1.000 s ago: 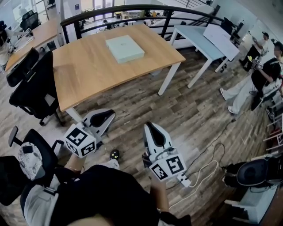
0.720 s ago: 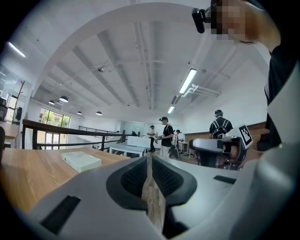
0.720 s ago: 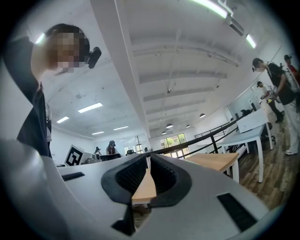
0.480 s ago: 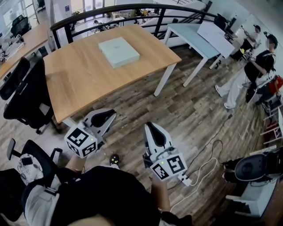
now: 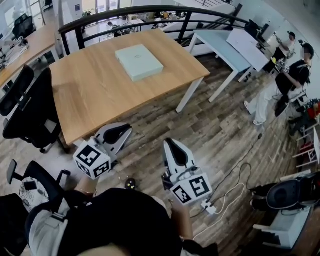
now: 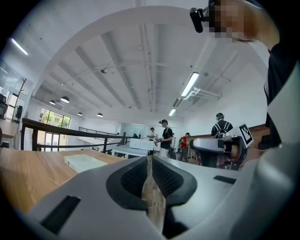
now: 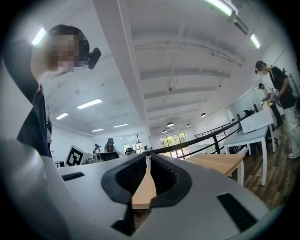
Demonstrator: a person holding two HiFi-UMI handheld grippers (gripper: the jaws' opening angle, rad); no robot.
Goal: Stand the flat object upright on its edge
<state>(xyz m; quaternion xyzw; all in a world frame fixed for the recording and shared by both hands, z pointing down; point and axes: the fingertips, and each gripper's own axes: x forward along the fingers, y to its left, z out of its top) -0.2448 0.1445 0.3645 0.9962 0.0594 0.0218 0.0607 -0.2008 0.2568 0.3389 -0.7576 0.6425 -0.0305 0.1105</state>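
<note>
Left tongs [image 5: 125,131] and right tongs [image 5: 168,144], closed, hang well short of box [image 5: 138,61].

1. Grey-brown wood-plank floor [image 5: 220,125] runs across the whole room.
2. Large light wooden table with white legs [image 5: 85,85]; black office chair [image 5: 25,117] just beside its left edge.
3. Curved black metal railing [image 5: 150,10] beyond the table's far edge; pale rectangular side table [image 5: 220,42] to its right.
4. White beamed ceiling [image 6: 140,70] with long tube lights [image 6: 190,84]; bright windows [image 7: 174,139] far off.
</note>
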